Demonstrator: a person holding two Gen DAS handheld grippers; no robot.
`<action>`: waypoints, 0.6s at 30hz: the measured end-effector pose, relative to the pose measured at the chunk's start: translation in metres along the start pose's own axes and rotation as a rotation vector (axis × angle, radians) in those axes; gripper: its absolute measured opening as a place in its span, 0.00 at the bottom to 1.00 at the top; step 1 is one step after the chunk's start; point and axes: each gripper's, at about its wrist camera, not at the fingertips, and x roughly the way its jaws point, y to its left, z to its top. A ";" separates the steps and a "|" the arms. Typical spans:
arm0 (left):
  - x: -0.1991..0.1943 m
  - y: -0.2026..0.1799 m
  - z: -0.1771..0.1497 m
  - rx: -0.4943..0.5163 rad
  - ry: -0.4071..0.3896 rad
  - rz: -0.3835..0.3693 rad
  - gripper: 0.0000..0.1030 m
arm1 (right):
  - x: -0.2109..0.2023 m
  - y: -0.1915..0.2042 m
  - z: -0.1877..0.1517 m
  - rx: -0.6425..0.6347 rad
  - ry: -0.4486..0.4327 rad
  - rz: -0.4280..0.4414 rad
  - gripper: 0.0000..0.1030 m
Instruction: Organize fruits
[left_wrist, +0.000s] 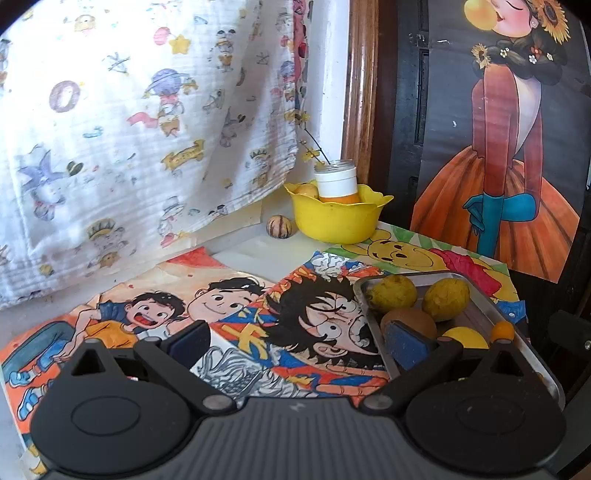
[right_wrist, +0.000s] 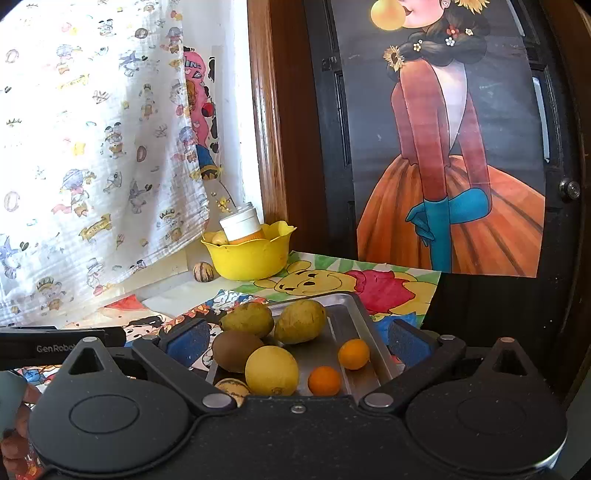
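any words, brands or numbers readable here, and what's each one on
"GenRobo", cut off by the right tool's body: white print on the black bar of the left tool, seen in the right wrist view.
"ING", partly hidden: on the pink cartoon sticker on the wall behind the curtain.
Yellow banner prints on the curtain: too small to read.
Marks on the cartoon drawing: not readable as words.

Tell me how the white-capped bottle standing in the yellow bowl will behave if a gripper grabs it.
The bottle already leans inside the yellow bowl, so it will probably tip further if nudged. Its smooth white cap looks slippery, so grip low if possible. The flower sprig rising from its top may snag or fall out.
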 end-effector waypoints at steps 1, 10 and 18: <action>-0.002 0.002 -0.001 -0.006 0.001 0.001 1.00 | -0.002 0.001 -0.001 0.001 -0.002 -0.001 0.99; -0.011 0.014 -0.011 -0.037 0.001 0.011 1.00 | -0.017 0.011 -0.009 -0.012 -0.035 -0.008 0.99; -0.020 0.021 -0.015 -0.048 0.001 0.009 1.00 | -0.022 0.017 -0.015 -0.014 -0.036 -0.011 0.99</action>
